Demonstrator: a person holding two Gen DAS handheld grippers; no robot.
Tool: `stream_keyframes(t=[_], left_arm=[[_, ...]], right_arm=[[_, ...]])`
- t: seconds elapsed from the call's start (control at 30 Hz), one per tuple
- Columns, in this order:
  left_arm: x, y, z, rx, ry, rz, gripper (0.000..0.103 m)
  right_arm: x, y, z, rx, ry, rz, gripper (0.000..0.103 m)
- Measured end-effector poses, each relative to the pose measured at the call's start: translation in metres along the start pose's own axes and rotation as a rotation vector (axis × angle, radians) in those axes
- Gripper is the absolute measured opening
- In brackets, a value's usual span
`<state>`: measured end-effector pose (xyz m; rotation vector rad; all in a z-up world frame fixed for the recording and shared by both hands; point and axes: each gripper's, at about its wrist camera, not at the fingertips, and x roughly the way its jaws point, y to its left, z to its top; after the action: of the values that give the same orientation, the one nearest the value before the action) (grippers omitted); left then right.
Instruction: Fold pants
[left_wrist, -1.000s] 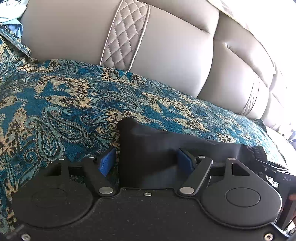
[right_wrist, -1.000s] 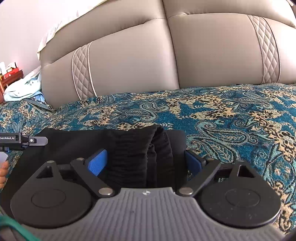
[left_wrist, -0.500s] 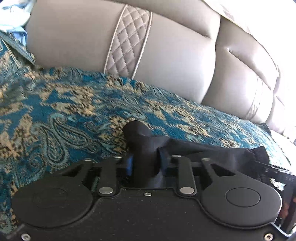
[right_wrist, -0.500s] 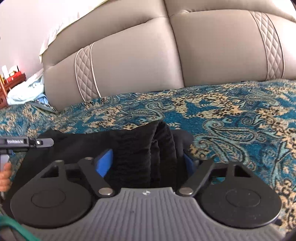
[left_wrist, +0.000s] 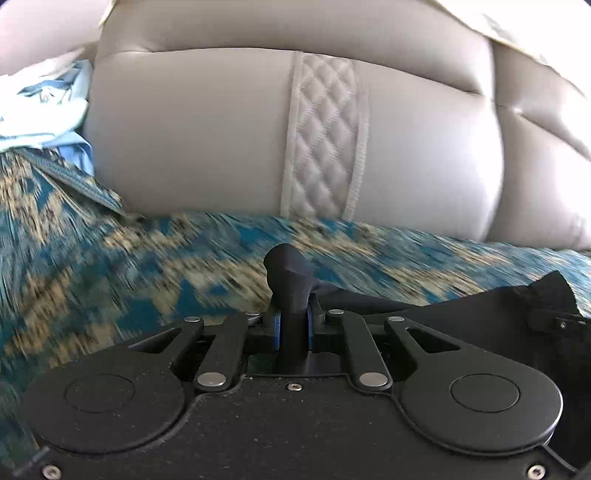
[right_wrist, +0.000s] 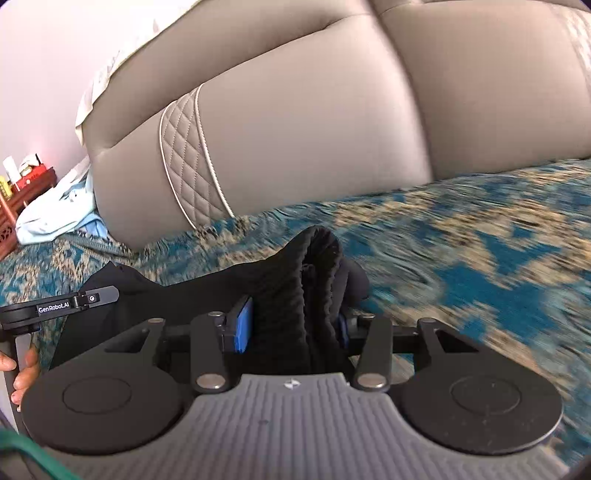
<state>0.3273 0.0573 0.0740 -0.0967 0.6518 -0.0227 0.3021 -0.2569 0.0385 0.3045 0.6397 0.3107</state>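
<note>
Black pants (left_wrist: 461, 317) on the patterned bed (left_wrist: 110, 266). Left gripper (left_wrist: 293, 325): jaws closing, pinching a thin corner at 12 o'clock. Right gripper (right_wrist: 291, 328): jaws closing around the thick waistband bunch. The cloth's long axis spans both hands.

Black pants (right_wrist: 291, 295) (bunched) lie across the bed; ends pinched.

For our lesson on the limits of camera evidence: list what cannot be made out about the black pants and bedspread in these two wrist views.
- Left wrist view: most of the pants lie behind the left gripper body, so their layout is hidden.
- Right wrist view: the right gripper body covers the lower pants.
- Both views: the bedspread pattern is motion-blurred.
- Pants' full length: cut off in both.
</note>
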Motion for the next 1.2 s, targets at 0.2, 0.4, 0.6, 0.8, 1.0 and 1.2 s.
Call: stream_keyframes(t=[0.2, 0.4, 0.6, 0.8, 1.0, 1.2], left_arm=[[0.046, 0.017, 0.021, 0.051, 0.020, 0.116, 0.014], [0.063, 0.014, 0.010, 0.155, 0.031, 0.149, 0.022], [0.064, 0.010, 0.007, 0.183, 0.030, 0.169, 0.026], [0.060, 0.019, 0.011, 0.121, 0.041, 0.238, 0.080], [0.011, 0.022, 0.002, 0.093, 0.005, 0.220, 0.088], [-0.075, 0.003, -0.030, 0.037, -0.074, 0.145, 0.101]], right_arm=[[0.053, 0.028, 0.019, -0.039, -0.005, -0.036, 0.052], [0.062, 0.029, 0.015, -0.049, -0.023, -0.071, 0.075], [0.065, 0.034, 0.016, -0.082, -0.012, -0.087, 0.082], [0.065, 0.044, 0.020, -0.123, 0.021, -0.164, 0.098], [0.006, 0.060, 0.008, -0.187, -0.128, -0.283, 0.103], [-0.065, 0.067, -0.027, -0.150, -0.244, -0.271, 0.103]])
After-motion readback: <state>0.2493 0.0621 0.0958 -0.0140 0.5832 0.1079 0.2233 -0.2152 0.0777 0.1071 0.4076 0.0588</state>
